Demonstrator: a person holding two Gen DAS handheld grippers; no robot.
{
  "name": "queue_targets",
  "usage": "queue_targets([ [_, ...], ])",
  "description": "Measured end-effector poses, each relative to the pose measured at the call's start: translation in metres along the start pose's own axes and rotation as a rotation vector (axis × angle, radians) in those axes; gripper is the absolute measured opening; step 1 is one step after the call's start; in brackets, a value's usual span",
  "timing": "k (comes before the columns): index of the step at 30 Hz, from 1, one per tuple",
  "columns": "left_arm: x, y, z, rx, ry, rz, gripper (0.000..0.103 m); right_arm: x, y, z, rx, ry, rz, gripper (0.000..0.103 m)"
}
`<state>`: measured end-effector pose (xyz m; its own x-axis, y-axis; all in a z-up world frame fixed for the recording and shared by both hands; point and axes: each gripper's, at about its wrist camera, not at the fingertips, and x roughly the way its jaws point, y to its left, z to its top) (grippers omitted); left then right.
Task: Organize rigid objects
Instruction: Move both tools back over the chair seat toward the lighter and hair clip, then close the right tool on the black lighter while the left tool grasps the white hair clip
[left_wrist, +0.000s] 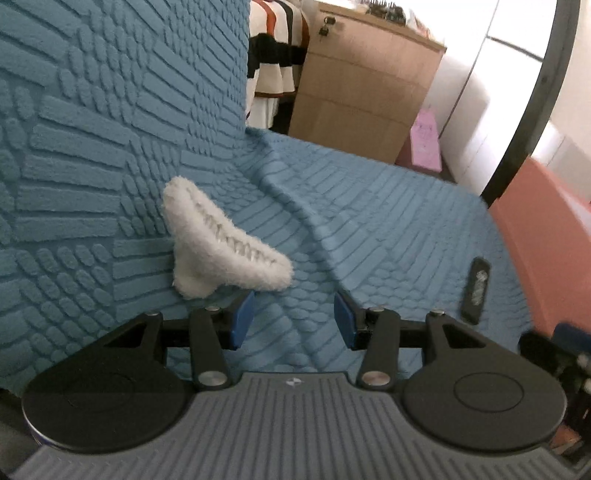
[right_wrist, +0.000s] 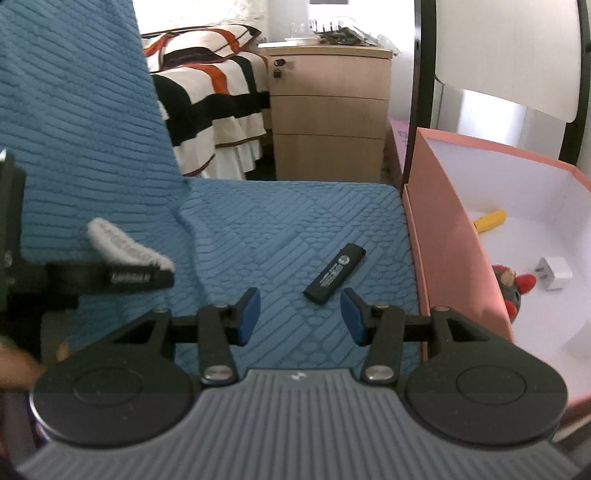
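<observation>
Left of the pink box (right_wrist: 439, 258), a white fuzzy clip (right_wrist: 125, 247) lies on the blue sofa cover (right_wrist: 295, 221); the left gripper (left_wrist: 293, 319) hovers just beside it, fingers apart and empty. The black stick (right_wrist: 334, 275) lies flat between clip and box, long axis diagonal, far end pointing up-right toward the box; the right gripper (right_wrist: 301, 317) hangs spread, empty, beside its near end.

The sofa cover (right_wrist: 288, 221) is matt blue cloth with raised ribs. On it lie a fluffy white clip (left_wrist: 221, 240) and a smooth black plastic stick (right_wrist: 334, 274); beside it, a matt pink cardboard box (right_wrist: 443, 236).
</observation>
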<state>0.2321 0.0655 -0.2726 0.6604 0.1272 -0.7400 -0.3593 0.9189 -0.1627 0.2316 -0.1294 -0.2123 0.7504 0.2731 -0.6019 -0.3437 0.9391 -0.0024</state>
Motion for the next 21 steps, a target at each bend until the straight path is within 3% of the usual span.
queue_targets([
  [11, 0.021, 0.007, 0.0, -0.049, 0.033, 0.027, 0.054, 0.05, -0.012, 0.009, 0.014, 0.045, -0.049, 0.05],
  [17, 0.011, 0.01, 0.005, -0.051, -0.025, 0.065, 0.054, 0.075, -0.017, 0.005, 0.017, 0.087, -0.095, 0.051],
  [21, 0.002, 0.012, 0.01, -0.058, -0.064, 0.081, 0.054, 0.082, -0.017, 0.008, 0.026, 0.072, -0.066, 0.05],
])
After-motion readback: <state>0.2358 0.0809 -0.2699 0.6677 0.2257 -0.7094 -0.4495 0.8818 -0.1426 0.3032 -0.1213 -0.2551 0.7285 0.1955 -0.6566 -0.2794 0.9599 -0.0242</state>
